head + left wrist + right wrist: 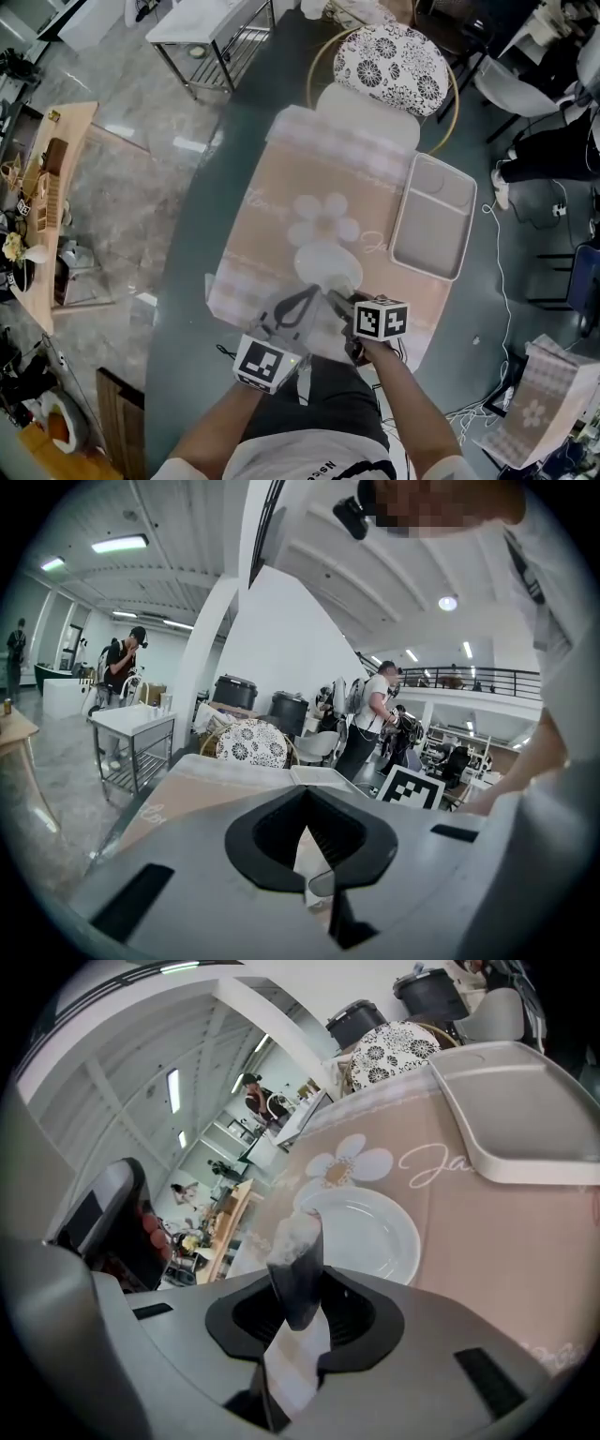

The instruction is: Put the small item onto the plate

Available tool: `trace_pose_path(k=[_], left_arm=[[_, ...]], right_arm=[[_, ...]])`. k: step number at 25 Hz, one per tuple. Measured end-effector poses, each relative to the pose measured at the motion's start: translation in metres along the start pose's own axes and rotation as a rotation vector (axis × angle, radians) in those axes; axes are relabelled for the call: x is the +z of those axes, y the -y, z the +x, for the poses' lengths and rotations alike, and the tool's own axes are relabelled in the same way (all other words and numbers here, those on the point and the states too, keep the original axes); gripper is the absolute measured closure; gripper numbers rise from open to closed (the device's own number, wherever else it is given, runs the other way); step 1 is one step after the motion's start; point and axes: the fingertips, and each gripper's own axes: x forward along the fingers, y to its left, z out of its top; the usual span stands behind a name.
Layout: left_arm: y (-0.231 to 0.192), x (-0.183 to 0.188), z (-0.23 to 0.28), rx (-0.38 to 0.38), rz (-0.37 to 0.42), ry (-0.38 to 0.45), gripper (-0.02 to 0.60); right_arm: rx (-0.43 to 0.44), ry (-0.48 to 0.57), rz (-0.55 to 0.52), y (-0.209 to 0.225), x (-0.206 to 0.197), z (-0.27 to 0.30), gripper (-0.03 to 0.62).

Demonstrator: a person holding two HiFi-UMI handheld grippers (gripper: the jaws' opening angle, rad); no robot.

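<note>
jaws of the right gripper (296, 1288) pinch the small item (298, 1246) just at the near rim of the plate (380, 1232), so it likely pays to carry it over the middle and lower before letting go; jaws of the left gripper (305, 803) sit together, empty.

The plate (375, 1241) is glossy white, glazed-looking, on a matt pink printed cloth (487, 1213). The tray (525, 1101) is smooth matt plastic. The bench (202, 244) top shines like dark glass. The right hand-held gripper (298, 1283) has a matt grey plastic shell.
</note>
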Motion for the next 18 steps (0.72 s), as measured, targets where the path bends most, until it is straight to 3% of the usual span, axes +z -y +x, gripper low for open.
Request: trace_pose_path(k=[9, 18], left_arm=[[-0.011, -0.008, 0.009, -0.007, -0.011, -0.018, 0.577], [-0.02, -0.01, 0.014, 0.012, -0.034, -0.036, 0.577]], right_arm=[[-0.046, -0.042, 0.035, 0.016, 0.004, 0.021, 0.491], [-0.138, -0.15, -0.113, 0.022, 0.002, 0.024, 0.46]])
